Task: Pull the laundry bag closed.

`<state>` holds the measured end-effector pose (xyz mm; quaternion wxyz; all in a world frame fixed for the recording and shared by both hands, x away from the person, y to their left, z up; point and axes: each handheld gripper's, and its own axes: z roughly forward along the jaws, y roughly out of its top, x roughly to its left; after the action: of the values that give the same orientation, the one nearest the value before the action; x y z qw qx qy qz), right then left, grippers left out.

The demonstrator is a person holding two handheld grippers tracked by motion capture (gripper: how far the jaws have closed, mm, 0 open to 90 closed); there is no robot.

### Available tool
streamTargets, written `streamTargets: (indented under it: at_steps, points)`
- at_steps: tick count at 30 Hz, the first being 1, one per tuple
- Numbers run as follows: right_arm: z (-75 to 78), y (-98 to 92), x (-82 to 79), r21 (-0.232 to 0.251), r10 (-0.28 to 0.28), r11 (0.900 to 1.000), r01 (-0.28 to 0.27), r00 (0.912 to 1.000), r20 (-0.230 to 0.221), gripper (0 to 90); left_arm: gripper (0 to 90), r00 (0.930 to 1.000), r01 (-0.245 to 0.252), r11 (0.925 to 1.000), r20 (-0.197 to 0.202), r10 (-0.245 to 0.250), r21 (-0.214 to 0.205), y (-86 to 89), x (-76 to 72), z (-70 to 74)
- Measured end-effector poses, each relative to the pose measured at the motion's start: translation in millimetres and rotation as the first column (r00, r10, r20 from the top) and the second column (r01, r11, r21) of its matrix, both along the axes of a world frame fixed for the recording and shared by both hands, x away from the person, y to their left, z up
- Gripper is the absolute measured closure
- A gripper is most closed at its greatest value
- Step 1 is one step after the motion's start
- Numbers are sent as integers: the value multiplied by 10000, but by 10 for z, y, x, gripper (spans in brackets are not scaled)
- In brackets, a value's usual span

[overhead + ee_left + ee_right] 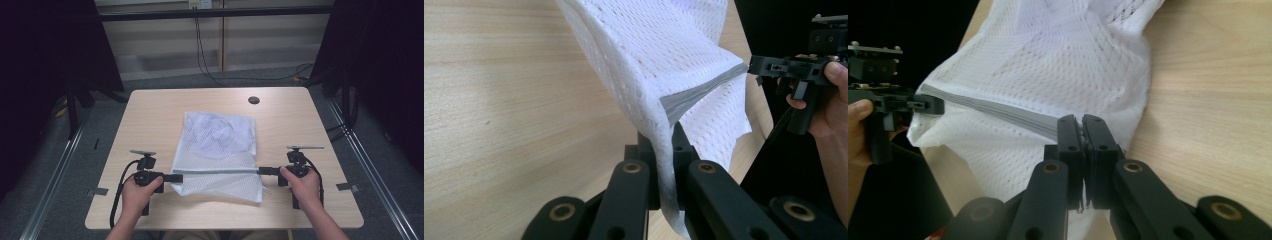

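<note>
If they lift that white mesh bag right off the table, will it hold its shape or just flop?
The white mesh bag will probably flop: it already sags and creases between the left gripper and right gripper. It looks light, being thin open netting. The grey band, pulled taut between them, is likely its firmest part.

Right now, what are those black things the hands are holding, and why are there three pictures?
Those black things are grippers, tools with two jaws that pinch like tongs. A person holds one in each hand. The high view looks down on a wooden table. There you see the left gripper and the right gripper. Between them lies a white mesh bag with a grey band along its edge. The other two pictures come from small cameras riding on the grippers, looking along their jaws. Both grippers are shut on the bag's edge, one at each end of the grey band, so the band is stretched straight between them. Near the table's far edge is a small dark round hole.
</note>
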<state>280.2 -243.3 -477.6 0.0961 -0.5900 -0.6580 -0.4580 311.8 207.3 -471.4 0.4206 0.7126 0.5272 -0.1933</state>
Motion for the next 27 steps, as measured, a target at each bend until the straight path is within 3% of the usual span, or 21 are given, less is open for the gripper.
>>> streamTargets:
  at_steps: [3,8,11,15,23,27]
  points:
    - [-1,-41,-11,185,-67,9998,66,10000,16,874,896,10000,69,9999,-32,-69,-88,-15,-7,-2]
    - [0,-62,-19,98,-70,9999,70,10000,65,874,896,9998,172,9998,48,-172,-44,-23,-7,-14]
    - [5,-42,-32,42,-16,10000,16,9999,158,873,892,9995,298,9994,112,-300,175,-42,-22,-15]
    - [10,-50,-37,-8,-53,10000,53,9998,208,873,875,9991,402,9992,94,-402,-23,-52,-27,-20]
    - [19,-76,-53,-140,-77,9999,83,9991,408,863,648,9986,194,9995,489,-183,-230,12,-25,-19]
    - [39,-51,-68,-480,-91,9988,129,9969,776,733,562,9947,34,9998,1024,-13,-201,48,-25,1]
